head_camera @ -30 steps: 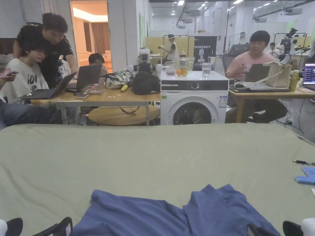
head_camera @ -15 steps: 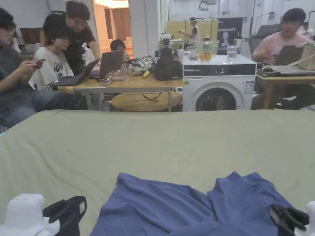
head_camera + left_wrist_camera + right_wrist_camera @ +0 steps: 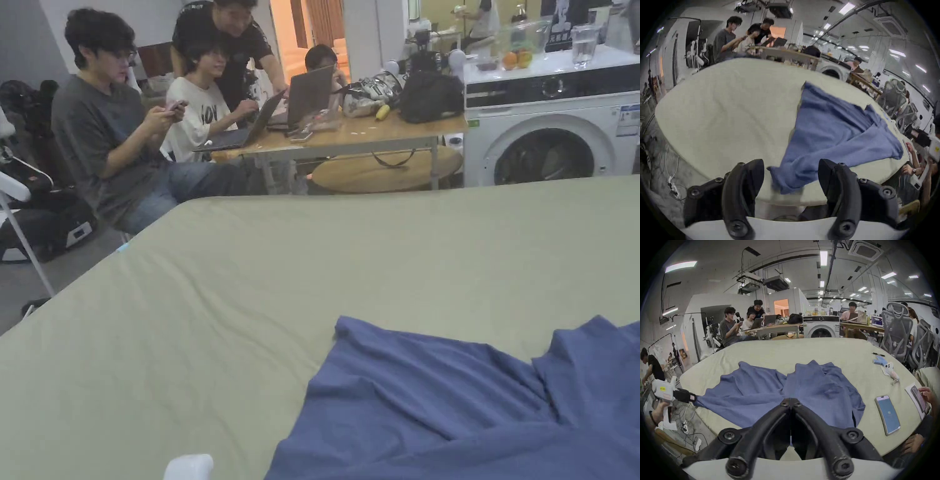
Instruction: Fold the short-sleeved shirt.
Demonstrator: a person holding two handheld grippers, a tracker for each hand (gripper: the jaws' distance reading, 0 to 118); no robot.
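A blue short-sleeved shirt (image 3: 450, 400) lies rumpled and spread out on the olive-covered table (image 3: 250, 281), near the front edge. In the left gripper view my left gripper (image 3: 790, 172) is open, with the near corner of the shirt (image 3: 834, 129) lying between its jaws, untouched by either. The right gripper view shows that left gripper (image 3: 692, 397) at the shirt's left corner. My right gripper (image 3: 791, 402) is shut at the front hem of the shirt (image 3: 753, 394), with a sliver of blue cloth showing between its jaws.
A phone (image 3: 888, 415) lies on the table to the right of the shirt. A hand holds another phone (image 3: 919, 395) at the right edge. A small toy (image 3: 888, 368) and pen lie farther back. Beyond the table are people at desks, a washing machine (image 3: 550, 131) and office chairs (image 3: 898, 337).
The head camera has swung left, so the whole picture shifted and the shirt now sits at the lower right. The shirt lies much as before.
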